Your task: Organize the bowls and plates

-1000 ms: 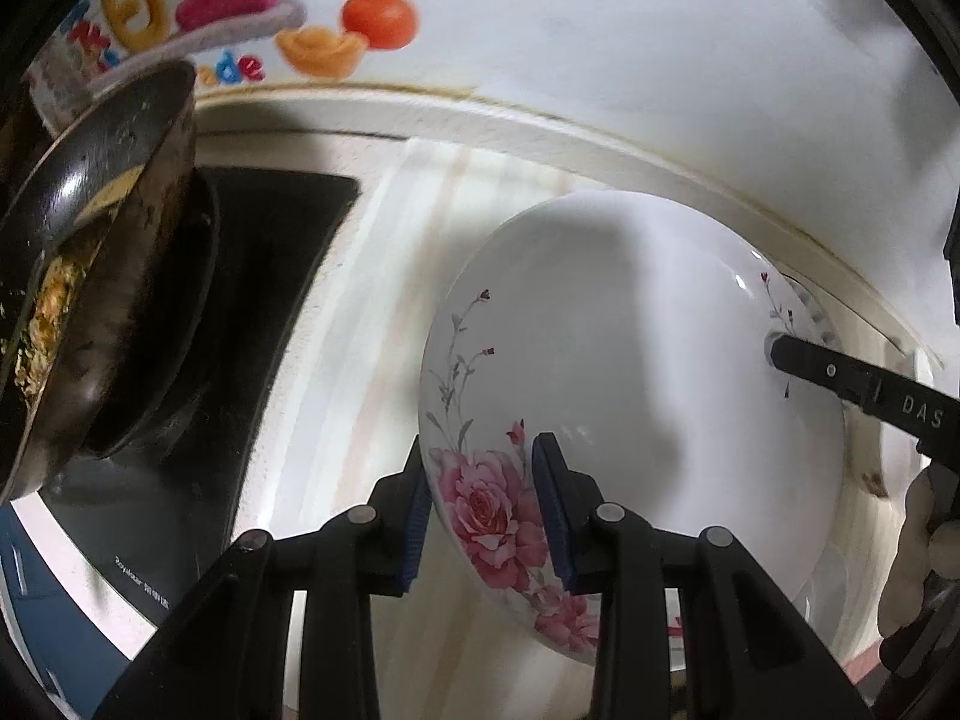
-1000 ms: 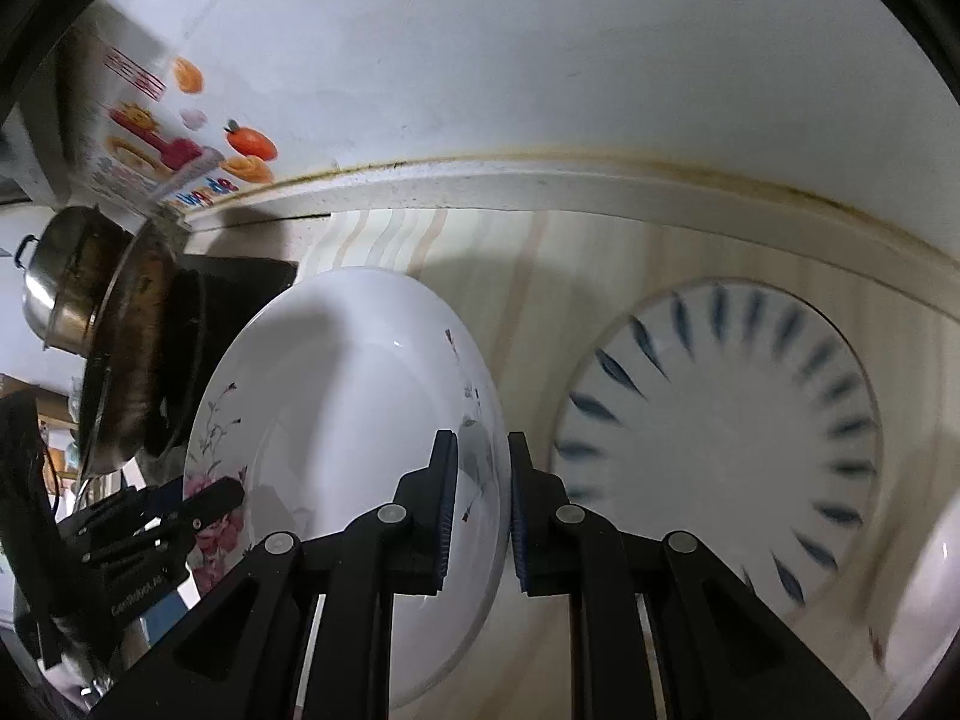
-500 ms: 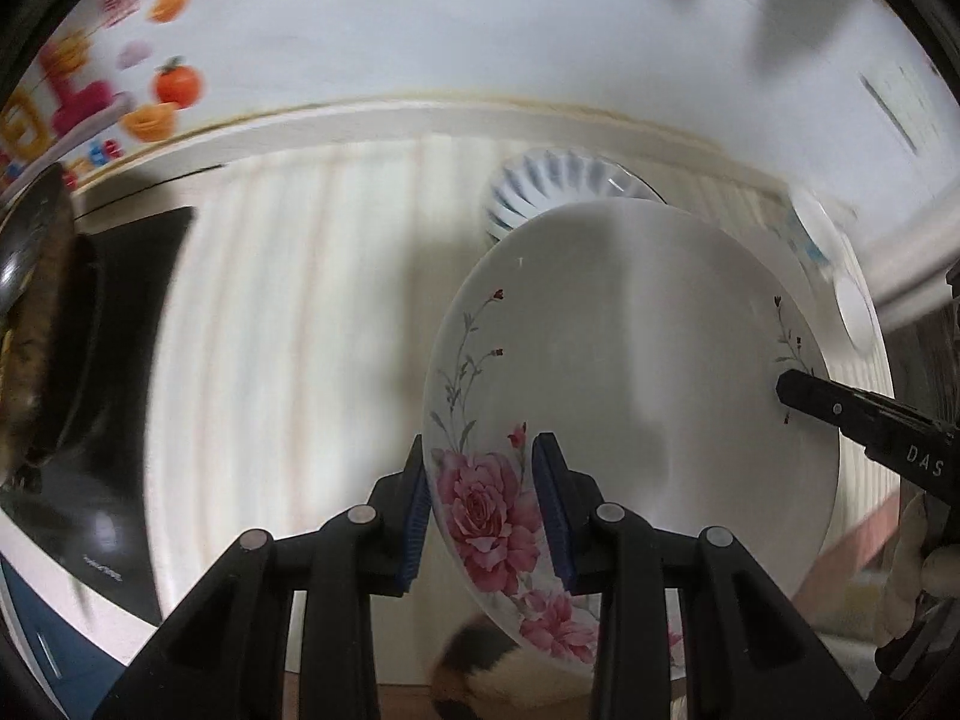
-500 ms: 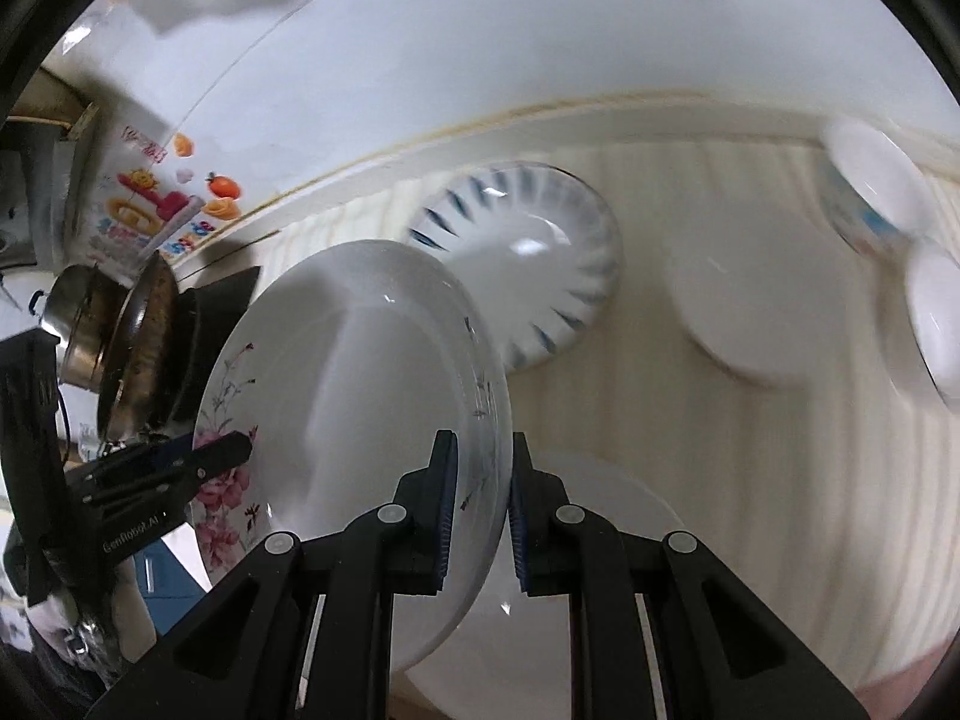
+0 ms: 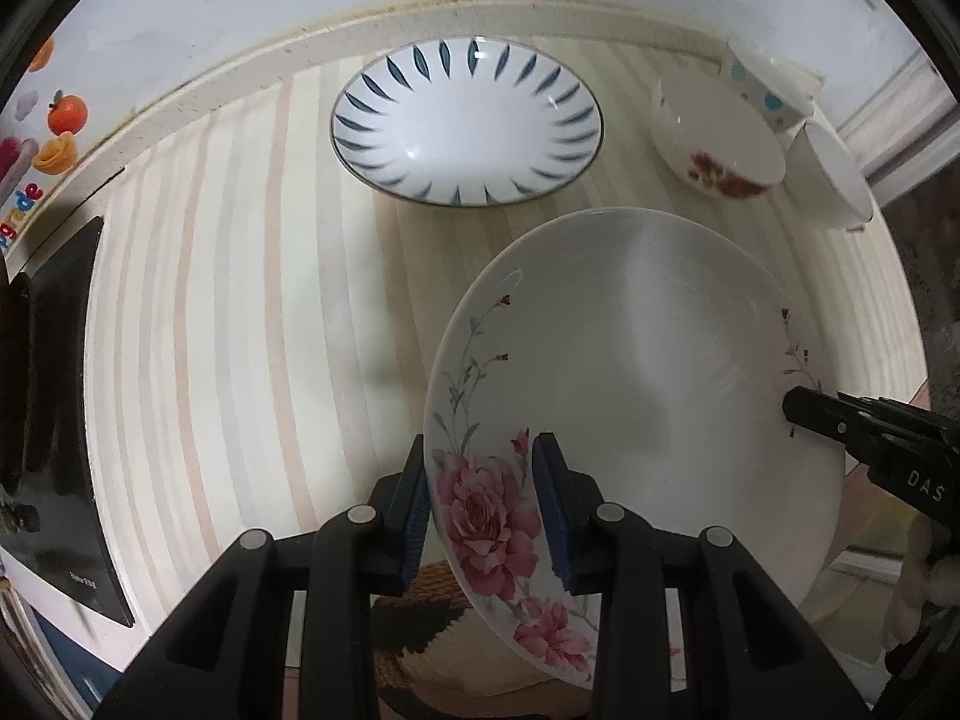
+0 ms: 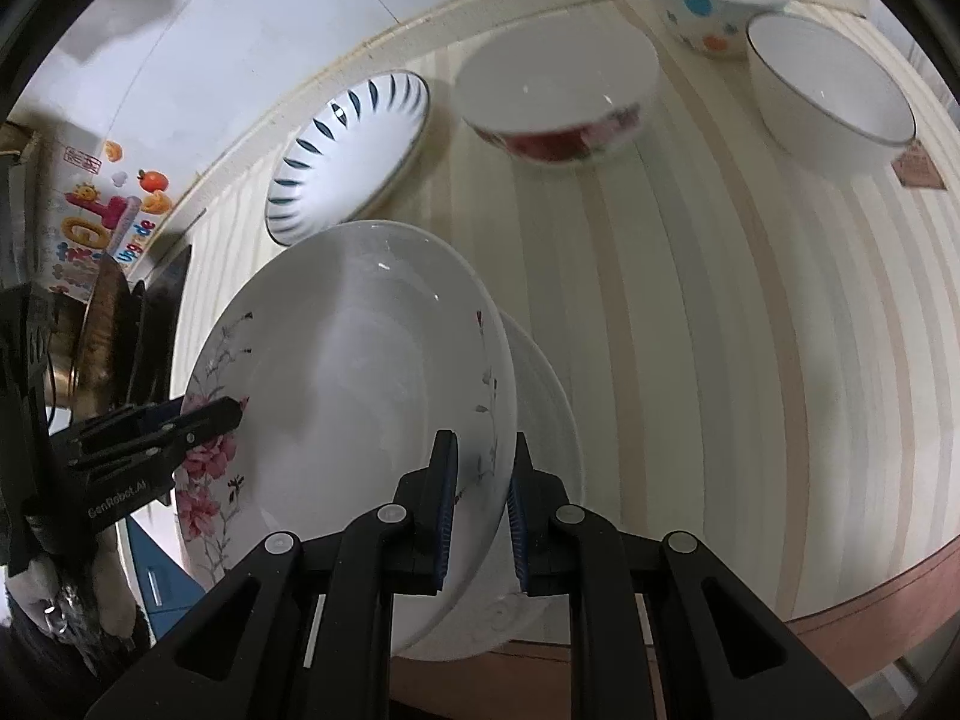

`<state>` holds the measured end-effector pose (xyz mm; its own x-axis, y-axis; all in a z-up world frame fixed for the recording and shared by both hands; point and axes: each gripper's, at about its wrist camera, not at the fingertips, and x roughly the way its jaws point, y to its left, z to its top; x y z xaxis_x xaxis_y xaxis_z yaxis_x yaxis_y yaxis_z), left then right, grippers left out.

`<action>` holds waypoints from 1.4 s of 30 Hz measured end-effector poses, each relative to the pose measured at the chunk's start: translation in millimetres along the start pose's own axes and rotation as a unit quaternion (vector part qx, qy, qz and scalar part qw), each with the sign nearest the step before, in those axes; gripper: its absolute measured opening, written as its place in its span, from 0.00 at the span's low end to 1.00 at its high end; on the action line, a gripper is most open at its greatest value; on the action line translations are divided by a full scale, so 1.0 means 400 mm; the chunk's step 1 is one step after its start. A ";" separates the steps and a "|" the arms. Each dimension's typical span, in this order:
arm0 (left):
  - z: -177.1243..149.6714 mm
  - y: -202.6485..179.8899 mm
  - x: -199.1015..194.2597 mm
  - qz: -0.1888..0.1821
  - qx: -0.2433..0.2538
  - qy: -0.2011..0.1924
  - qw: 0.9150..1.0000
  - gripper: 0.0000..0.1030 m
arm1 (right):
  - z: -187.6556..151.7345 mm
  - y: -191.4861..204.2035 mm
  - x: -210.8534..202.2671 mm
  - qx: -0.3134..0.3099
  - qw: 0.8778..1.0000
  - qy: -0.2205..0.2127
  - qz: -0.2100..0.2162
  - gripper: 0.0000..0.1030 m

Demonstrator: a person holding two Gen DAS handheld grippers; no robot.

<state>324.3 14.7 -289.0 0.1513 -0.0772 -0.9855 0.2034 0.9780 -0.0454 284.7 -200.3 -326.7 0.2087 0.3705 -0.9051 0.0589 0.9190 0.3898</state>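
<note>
Both grippers hold one white plate with pink roses (image 5: 648, 372), which also shows in the right wrist view (image 6: 354, 396). My left gripper (image 5: 483, 498) is shut on its rose-painted rim. My right gripper (image 6: 483, 480) is shut on the opposite rim. The plate hangs tilted just above a plain white plate (image 6: 552, 420) lying near the counter's front edge. A blue-petal plate (image 5: 468, 120) lies at the back of the striped counter (image 5: 240, 312).
A bowl with red flowers (image 6: 558, 102), a dotted bowl (image 6: 708, 6) and a plain white bowl (image 6: 834, 96) stand at the back right. A black stove (image 5: 54, 420) with a pan (image 6: 102, 324) is at the left. The wall runs behind.
Both grippers have carried the rose plate away from the stove, to the right and toward the front edge, over the plain white plate. The bowls have come into view.
</note>
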 end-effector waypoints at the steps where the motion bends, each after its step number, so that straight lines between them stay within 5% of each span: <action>1: -0.003 -0.005 0.003 0.003 0.002 0.002 1.000 0.29 | -0.005 -0.006 0.004 0.000 1.000 0.002 0.000 0.17; 25: -0.045 -0.052 0.066 0.045 0.017 0.034 0.998 0.29 | -0.020 0.016 0.082 -0.014 1.000 0.023 -0.012 0.17; 42: -0.053 -0.061 0.081 0.043 0.019 0.038 0.998 0.29 | -0.014 0.018 0.077 -0.008 0.999 0.038 -0.026 0.19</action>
<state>303.9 -7.7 -323.2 0.0966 0.0234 -0.9950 0.2302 0.9721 0.0452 286.2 -181.7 -352.7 0.1303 0.3316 -0.9344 0.0511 0.9389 0.3403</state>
